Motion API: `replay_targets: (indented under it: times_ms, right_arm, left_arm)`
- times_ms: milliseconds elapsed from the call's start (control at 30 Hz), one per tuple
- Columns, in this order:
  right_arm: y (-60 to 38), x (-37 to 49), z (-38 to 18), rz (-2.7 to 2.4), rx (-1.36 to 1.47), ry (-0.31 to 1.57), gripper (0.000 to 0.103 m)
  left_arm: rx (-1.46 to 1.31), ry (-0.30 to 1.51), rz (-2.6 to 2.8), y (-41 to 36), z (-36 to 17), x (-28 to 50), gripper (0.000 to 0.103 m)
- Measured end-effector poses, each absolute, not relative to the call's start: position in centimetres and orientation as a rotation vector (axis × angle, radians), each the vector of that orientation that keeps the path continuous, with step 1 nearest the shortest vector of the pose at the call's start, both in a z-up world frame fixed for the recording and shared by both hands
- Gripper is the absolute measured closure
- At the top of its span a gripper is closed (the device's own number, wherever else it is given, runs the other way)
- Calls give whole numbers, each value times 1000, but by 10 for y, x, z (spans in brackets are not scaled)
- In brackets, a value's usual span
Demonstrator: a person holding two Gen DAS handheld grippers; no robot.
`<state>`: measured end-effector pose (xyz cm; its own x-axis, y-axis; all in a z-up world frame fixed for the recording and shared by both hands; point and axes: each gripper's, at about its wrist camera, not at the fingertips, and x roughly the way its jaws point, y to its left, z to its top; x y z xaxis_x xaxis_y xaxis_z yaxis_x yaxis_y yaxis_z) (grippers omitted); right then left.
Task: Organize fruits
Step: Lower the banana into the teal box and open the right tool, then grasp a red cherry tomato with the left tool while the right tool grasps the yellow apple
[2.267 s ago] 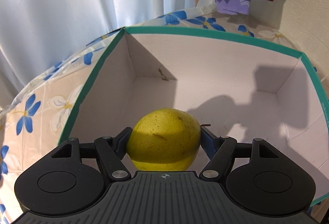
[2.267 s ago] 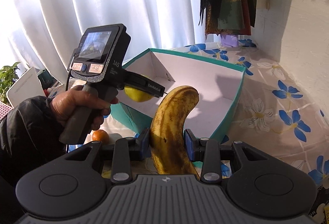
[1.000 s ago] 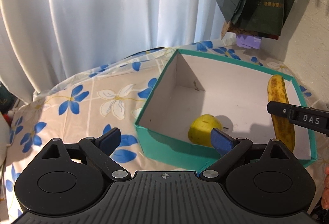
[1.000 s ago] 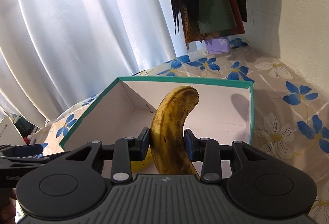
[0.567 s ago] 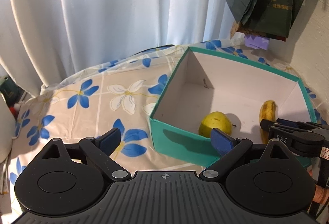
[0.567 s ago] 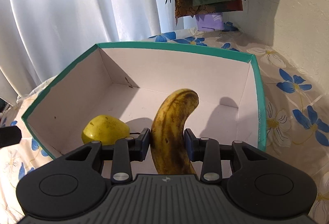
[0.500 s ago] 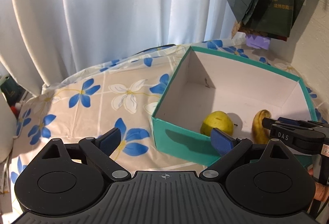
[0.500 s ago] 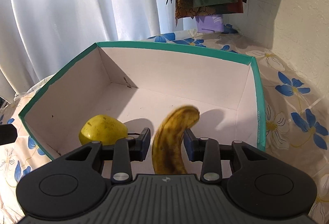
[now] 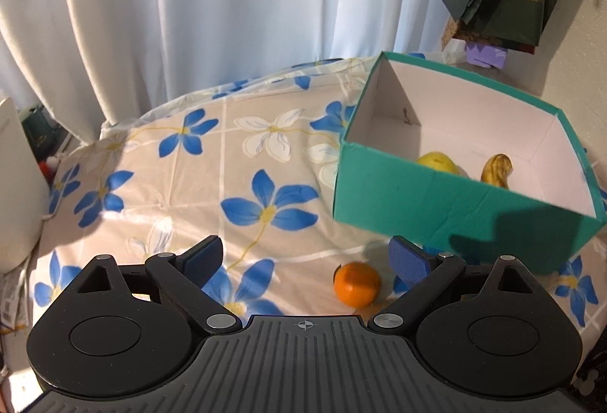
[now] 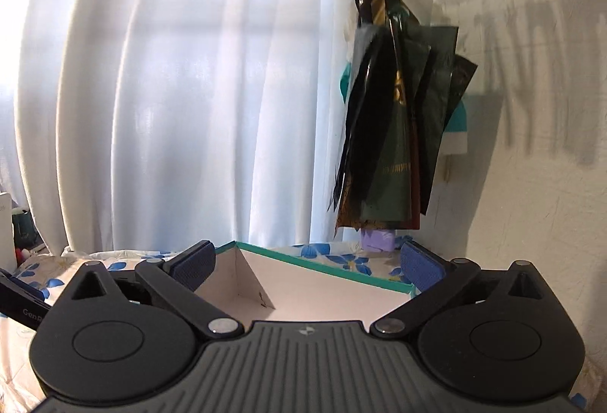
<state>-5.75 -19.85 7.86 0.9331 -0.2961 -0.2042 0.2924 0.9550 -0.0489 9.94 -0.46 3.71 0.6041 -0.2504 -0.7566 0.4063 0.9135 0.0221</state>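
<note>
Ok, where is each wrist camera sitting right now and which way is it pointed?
Left wrist: rides the left gripper, angled down over the floral tablecloth; sees the orange between its open blue fingers, and the teal box holding the pear and banana.
Right wrist: rides the right gripper, tilted up toward the white curtain and hanging dark bags; its open fingers frame the box's far corner.
Shared: the teal box, the curtain, the bags.
</note>
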Motion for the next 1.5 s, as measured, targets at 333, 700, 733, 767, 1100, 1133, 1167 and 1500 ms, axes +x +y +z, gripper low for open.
replay_targets:
  times_ms: [333,700,733,767,1100,1133,1167,1500]
  right_arm:
    - [-168,-83,44,-153,86,455,0]
    - [-150,-83,18,-93,116,584,0]
    - [-149,-84,17,-88,113,587,0]
    - [-148,-85,16,-89,107,587,0]
    - [-151,-86,7,-94,123,620,0]
    - [-151,-85,6,-95,127,624,0]
    - [-152,-84,6,-96,129,627,0]
    - [-150,-80,7,-100,126,634,0]
  left_arm:
    - [281,862,-463,30,1,41,6]
    - [262,965,-451,33,-30,32,22]
    - [262,984,-453,32,-35,32,26]
    - [249,987,-452,33,-37,32,27]
    - [147,1094,-462,36,-44,48,49]
    - [150,1098,-459,35,-44,48,50]
    - [153,1104,-455,35,-44,49,52]
    - [175,1116,-427,35,-43,52,72]
